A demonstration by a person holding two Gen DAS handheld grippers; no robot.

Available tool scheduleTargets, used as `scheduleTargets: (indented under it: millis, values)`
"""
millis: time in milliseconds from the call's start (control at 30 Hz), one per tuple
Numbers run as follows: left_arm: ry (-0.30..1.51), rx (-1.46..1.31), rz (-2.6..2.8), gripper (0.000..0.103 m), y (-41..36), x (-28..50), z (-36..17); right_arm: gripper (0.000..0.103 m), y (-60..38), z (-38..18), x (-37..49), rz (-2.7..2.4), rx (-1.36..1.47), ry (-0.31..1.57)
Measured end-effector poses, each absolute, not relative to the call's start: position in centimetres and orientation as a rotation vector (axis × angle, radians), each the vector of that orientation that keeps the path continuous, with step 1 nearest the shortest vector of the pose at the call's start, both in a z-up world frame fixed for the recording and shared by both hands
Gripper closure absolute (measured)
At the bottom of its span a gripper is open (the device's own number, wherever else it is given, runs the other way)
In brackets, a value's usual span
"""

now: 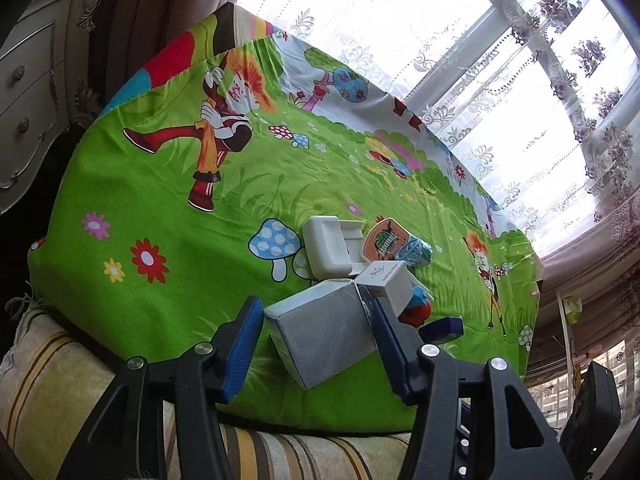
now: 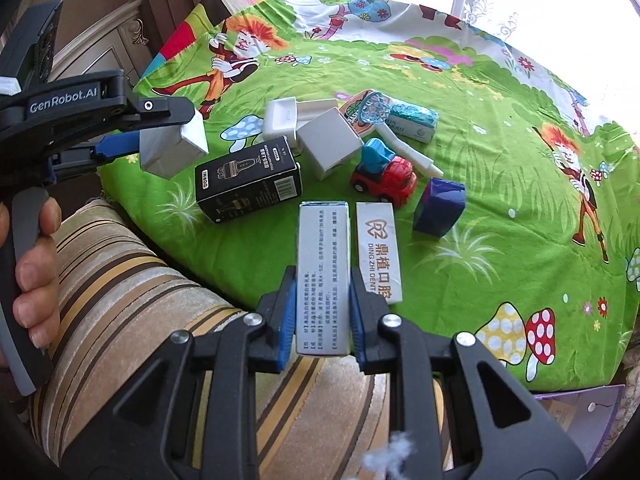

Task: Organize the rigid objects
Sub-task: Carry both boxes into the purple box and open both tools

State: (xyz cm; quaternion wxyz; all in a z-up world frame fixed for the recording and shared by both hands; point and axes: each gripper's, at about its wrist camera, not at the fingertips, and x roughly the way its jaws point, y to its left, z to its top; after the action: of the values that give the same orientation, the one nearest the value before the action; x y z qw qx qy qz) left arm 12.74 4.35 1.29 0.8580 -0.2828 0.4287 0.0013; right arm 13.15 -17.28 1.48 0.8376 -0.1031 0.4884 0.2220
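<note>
Presently grey box (image 1: 324, 328) clamped between left tongs (image 1: 316, 320); long box (image 2: 323, 276) in right tongs (image 2: 323, 316).

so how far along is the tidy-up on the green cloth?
Little looks done: only the white dental box lies squared near the cloth's front edge. In hand: left tool grips a grey box, right tool a long grey box. Left: black box, toy truck, blue block, white boxes.
</note>
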Motion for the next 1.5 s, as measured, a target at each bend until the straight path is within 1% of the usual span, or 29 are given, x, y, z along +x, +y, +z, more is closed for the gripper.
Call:
scheduleTargets:
  millis: [333,733,1067,1500]
  values:
    - [0.894,-0.555,-0.110,0.047,0.0,9.7,3.2,0.075,-20.9,3.6,9.9,0.420,-0.179,0.988]
    - [0.951,-0.470,-0.293,0.047,-7.4,6.7,4.4,0.075,-28.6,5.3,5.3,0.293,-0.107,0.954]
    - [1.000,-0.355,-0.497,0.047,-14.7,4.0,4.7,0.075,-35.5,5.9,1.4,0.161,-0.037,0.935]
    - [1.071,-0.260,-0.770,0.047,-22.6,1.3,4.7,0.075,-44.4,5.2,-2.3,-0.019,0.068,0.940]
